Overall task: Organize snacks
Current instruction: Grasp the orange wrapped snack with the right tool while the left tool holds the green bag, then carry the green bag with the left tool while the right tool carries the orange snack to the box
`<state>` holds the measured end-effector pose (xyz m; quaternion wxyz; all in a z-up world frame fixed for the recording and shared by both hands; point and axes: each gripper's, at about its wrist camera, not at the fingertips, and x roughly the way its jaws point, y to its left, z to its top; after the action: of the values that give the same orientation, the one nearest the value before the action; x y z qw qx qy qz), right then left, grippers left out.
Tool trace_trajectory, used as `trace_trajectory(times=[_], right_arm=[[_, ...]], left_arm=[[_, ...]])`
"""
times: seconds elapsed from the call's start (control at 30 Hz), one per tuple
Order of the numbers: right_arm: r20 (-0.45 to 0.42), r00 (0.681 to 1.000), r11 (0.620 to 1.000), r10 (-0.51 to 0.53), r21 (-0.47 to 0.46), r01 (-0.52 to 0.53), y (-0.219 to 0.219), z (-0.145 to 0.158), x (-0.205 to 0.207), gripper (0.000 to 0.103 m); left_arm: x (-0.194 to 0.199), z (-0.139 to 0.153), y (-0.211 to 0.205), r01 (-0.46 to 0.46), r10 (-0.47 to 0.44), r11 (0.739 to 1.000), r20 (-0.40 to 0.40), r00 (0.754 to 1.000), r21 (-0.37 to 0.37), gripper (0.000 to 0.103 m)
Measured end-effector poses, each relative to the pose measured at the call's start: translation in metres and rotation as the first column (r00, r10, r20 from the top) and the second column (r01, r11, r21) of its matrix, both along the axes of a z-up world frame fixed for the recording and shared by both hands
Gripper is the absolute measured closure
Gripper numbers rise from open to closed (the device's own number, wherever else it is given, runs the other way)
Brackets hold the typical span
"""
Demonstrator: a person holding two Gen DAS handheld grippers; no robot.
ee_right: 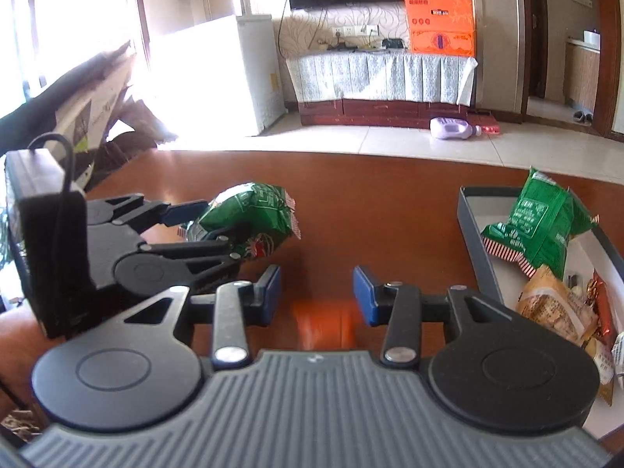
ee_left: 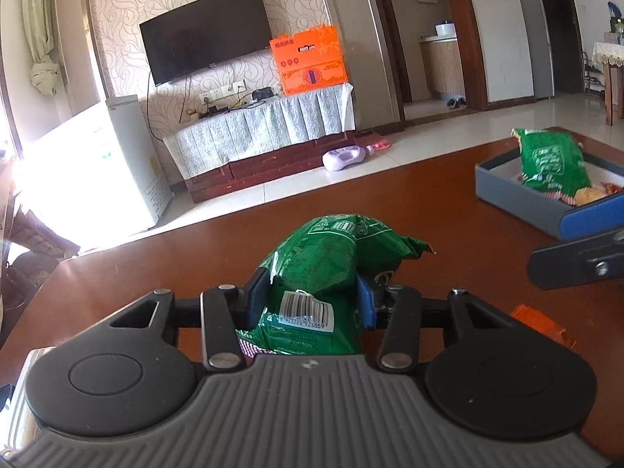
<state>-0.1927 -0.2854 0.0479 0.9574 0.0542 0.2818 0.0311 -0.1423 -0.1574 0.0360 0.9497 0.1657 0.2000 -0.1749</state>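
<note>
My left jaws (ee_left: 312,292) grip a green bag (ee_left: 331,269) across its middle, barcode end toward me, the puffed end sticking out ahead. I hold it clear of the surface (ee_left: 195,257), I judge, so it can be carried over to the box (ee_left: 518,202) on the right, where another green bag (ee_left: 553,163) already leans against the near wall among other snacks. A mid-bag pinch keeps the crinkly packet from folding or slipping.

My right jaws (ee_right: 316,292) stand partly apart, and I see nothing pressed between the pads. An orange packet (ee_right: 323,323) shows blurred below the gap, near the jaws' roots; I cannot tell whether it lies on the surface or touches them. From the left wrist, an orange corner (ee_left: 542,323) lies on the surface under the right gripper. The box sits just right of my right jaws, its snacks piled toward the near end.
</note>
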Motion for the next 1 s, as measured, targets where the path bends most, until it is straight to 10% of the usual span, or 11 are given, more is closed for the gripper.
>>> trace_trajectory(times=[0.2, 0.33, 0.8, 0.87, 1.0], right_arm=[[-0.08, 0.997, 1.0, -0.001, -0.018, 0.0, -0.006, -0.017, 0.0, 0.064], [-0.149, 0.986, 0.996, -0.075, -0.054, 0.067, -0.009, -0.037, -0.001, 0.034], [-0.236, 0.97, 0.993, -0.05, -0.115, 0.023, 0.004, -0.064, 0.019, 0.016], [-0.226, 0.973, 0.994, -0.053, -0.105, 0.029, 0.001, -0.058, 0.02, 0.058], [-0.227, 0.974, 0.997, -0.027, -0.073, 0.01, 0.002, -0.058, 0.017, 0.064]], left_arm=[[-0.021, 0.001, -0.009, 0.011, -0.012, 0.998, 0.004, 1.0, 0.057, 0.051], [-0.015, -0.014, -0.009, 0.011, -0.006, 0.995, -0.052, 0.999, 0.098, 0.049], [-0.006, -0.022, -0.003, 0.026, -0.02, 0.996, -0.07, 0.997, 0.089, 0.044], [-0.006, -0.022, -0.004, 0.025, -0.019, 0.996, -0.071, 0.997, 0.09, 0.044], [-0.005, -0.022, -0.005, 0.024, -0.019, 0.996, -0.067, 0.998, 0.087, 0.045]])
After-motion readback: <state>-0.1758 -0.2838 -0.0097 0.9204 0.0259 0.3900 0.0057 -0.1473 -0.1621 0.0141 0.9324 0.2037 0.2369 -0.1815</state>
